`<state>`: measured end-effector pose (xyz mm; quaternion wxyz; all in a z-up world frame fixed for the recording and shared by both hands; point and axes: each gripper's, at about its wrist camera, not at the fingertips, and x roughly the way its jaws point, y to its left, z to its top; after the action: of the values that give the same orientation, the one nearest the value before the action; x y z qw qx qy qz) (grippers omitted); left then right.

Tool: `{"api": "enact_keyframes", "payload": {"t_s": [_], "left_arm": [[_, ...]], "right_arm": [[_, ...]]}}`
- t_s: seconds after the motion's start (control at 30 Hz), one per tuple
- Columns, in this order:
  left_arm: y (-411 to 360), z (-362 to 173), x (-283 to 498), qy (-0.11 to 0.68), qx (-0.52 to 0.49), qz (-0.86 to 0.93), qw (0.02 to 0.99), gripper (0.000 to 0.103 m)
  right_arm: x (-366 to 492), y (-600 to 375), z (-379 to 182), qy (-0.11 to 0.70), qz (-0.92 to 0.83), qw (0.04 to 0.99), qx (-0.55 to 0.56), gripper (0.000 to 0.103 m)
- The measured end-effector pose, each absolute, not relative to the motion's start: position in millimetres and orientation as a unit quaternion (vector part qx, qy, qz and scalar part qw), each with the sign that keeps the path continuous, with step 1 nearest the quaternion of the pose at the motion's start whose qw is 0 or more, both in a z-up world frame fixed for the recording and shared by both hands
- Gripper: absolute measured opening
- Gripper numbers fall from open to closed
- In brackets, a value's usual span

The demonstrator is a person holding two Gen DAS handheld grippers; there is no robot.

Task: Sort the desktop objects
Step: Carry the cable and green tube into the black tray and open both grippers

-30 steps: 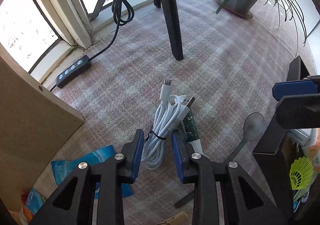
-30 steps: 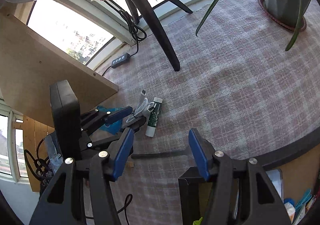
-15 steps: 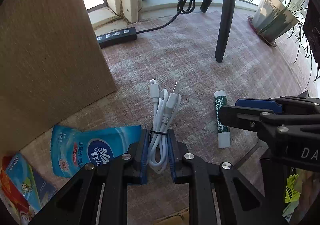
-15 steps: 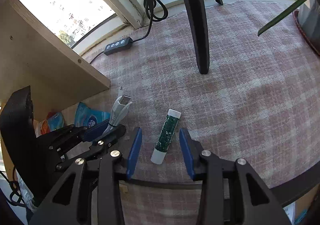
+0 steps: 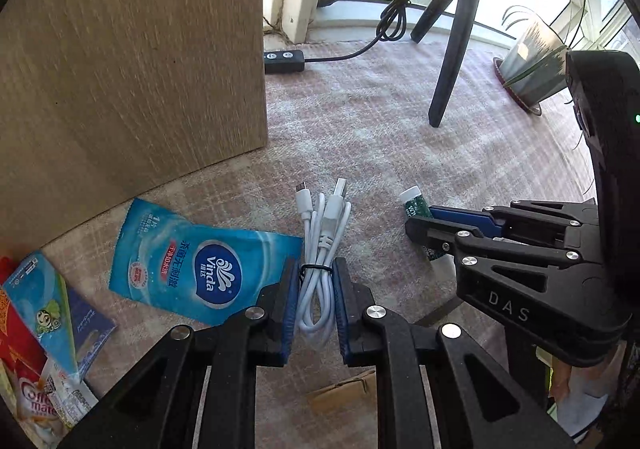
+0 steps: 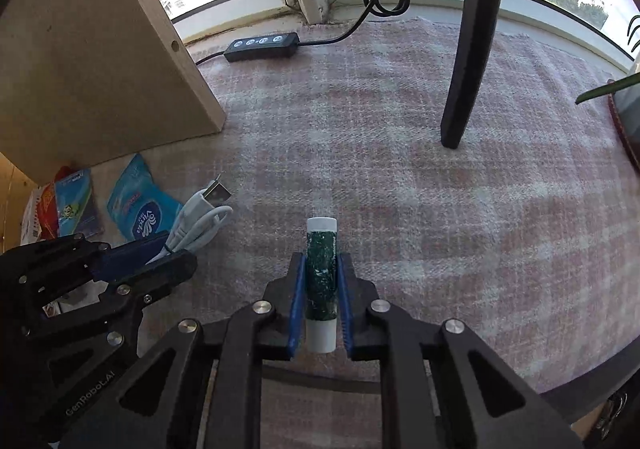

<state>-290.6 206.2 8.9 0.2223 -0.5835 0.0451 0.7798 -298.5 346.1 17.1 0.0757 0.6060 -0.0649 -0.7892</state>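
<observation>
- We judge the white cable bundle [image 5: 320,261] light and floppy. Only a thin black tie [image 5: 316,269] keeps it together, so the best hold is across the tied middle; loose plug ends may swing.
- Our left claw [image 5: 316,305] is clamped on that bundle right at the tie, pads pressed to both sides, while the cable lies on the plaid desk [image 5: 380,129] cloth.
- The green-and-white tube [image 6: 321,281] looks light, stiff and smooth; we think it could slip lengthwise, so gripping mid-body suits it.
- Our right claw [image 6: 321,309] is closed narrow around the tube's green body, with white ends sticking out either side.
- Just left of the cable lies a blue wipes packet [image 5: 200,261], touching the left claw's finger.
</observation>
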Motion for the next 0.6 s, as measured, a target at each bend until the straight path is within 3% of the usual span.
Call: {"api": "enact_keyframes", "payload": {"t_s": [0.17,0.6], "left_arm": [[193.0,22.7,-272.9,0.045,-0.579,0.784,0.219,0.015],[271.8,111.1,-187.8,0.069,-0.524,0.790,0.313,0.015]], "right_arm": [[-277.0,356.8,34.8,-0.108,-0.794,0.093,0.590,0.016],[-156.8,429.8,138.6,-0.188,-0.835,0.108,0.505,0.016]]}}
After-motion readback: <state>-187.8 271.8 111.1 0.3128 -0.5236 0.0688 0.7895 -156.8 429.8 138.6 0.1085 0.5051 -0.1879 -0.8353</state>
